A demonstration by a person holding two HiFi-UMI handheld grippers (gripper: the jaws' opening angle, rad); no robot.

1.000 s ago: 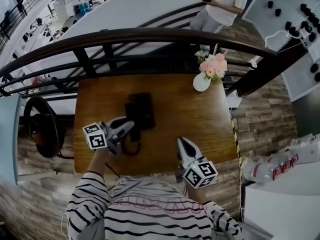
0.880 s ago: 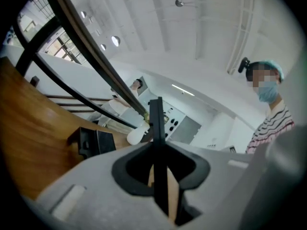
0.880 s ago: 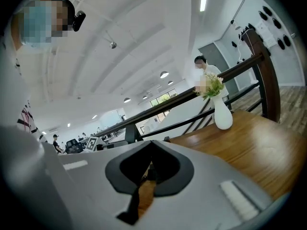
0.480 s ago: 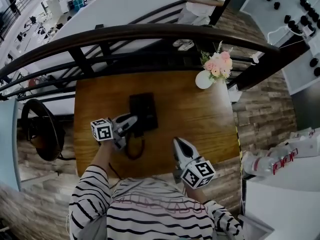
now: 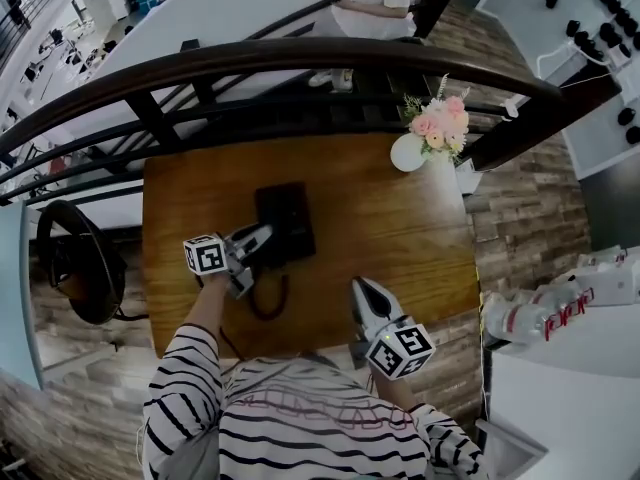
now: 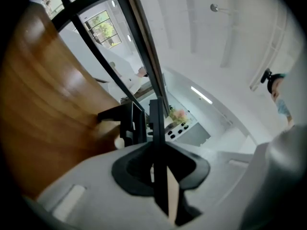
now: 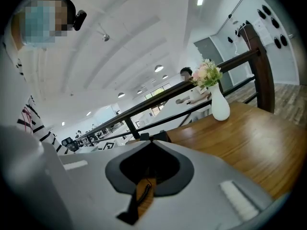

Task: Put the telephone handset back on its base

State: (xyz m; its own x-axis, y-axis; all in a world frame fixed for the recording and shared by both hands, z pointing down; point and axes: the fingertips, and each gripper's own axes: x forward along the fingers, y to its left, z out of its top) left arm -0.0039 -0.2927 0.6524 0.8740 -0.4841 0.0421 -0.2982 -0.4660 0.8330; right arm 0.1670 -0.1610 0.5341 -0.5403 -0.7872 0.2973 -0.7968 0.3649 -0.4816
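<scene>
Dark-brown wooden table: a black rectangular telephone base stands left of centre, clear of all edges. The black plastic handset lies along the base's left side; full seating cannot be confirmed. The left gripper is clenched on the handset's near end. A black coiled cord loops toward the near edge, between the grippers. The right gripper, jaws pressed together and empty, hovers by the near edge. A white vase of pink flowers occupies the far right corner, apart from the telephone. A dark railing runs behind the far edge
</scene>
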